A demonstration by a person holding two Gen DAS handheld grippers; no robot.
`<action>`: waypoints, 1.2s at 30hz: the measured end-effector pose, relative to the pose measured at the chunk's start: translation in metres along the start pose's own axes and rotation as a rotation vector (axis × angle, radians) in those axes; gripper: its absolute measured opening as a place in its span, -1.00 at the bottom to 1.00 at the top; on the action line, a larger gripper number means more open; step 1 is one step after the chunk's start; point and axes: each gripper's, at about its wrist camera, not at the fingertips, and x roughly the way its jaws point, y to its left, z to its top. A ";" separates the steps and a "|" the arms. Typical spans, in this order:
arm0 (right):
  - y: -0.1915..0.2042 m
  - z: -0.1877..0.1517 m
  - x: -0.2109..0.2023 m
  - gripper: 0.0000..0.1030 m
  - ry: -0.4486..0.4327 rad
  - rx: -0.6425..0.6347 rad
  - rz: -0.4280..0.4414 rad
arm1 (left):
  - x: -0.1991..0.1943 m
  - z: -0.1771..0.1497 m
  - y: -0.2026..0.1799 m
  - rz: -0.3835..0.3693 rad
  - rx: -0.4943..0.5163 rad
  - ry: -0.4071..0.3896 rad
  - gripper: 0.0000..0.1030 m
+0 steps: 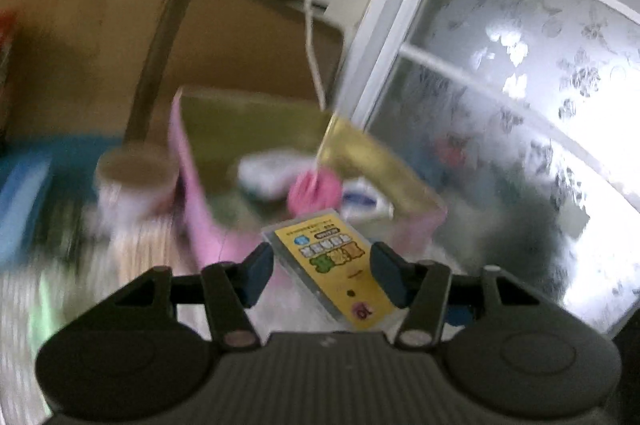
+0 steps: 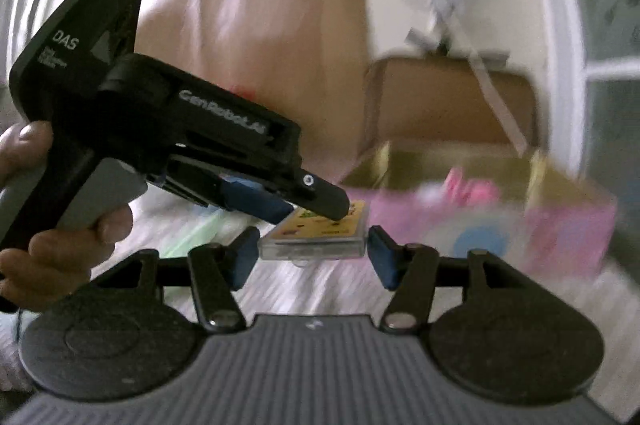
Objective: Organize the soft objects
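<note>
Pink box wall and cup block the left.
</note>
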 end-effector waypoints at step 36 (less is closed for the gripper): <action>0.061 0.001 0.117 -0.66 0.248 -0.203 0.118 | -0.077 -0.113 0.128 0.066 -0.343 -0.009 -0.19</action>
